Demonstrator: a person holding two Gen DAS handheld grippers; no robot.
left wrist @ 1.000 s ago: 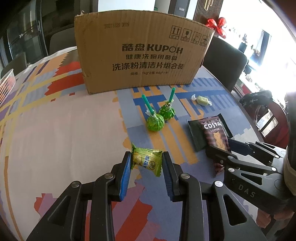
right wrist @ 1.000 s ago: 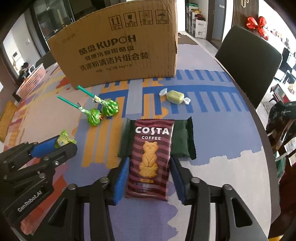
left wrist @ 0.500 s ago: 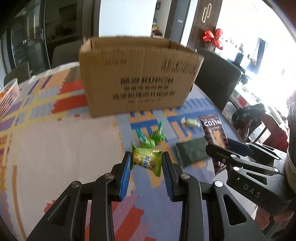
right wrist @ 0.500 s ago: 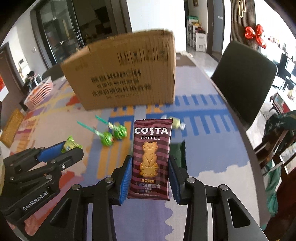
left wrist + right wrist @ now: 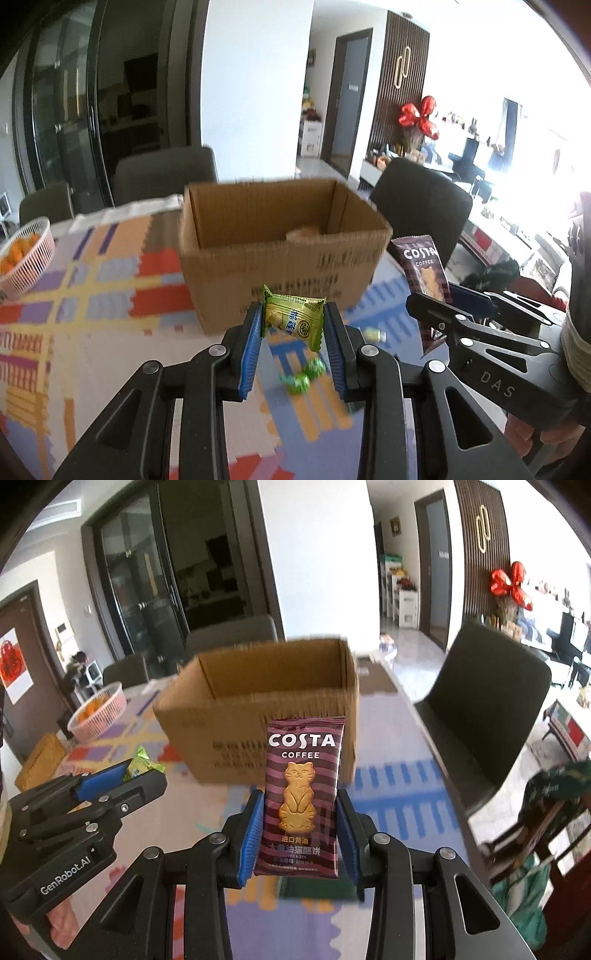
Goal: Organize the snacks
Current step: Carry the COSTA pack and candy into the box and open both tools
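Both grippers hold snacks, none dropped in the box point(image 5: 284, 236) yet — left gripper point(image 5: 293, 332) fingers squeeze a green candy point(image 5: 293, 319), right gripper point(image 5: 299, 830) fingers a Costa cookie pack point(image 5: 303, 797); lollipops point(image 5: 303, 376) wait on the table point(image 5: 74, 332).

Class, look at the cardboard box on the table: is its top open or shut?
Open. The cardboard box shows its bare inner walls from above, with no flaps over them, and something pale lies inside near the front wall; what it is cannot be told.

Each camera sits just behind its own claw, raised above the tabletop point(image 5: 92, 354) and angled downward toward the open cardboard box point(image 5: 280, 254). Both views share that box point(image 5: 258, 701), the tabletop point(image 5: 399, 738), and each other's claw at the side.
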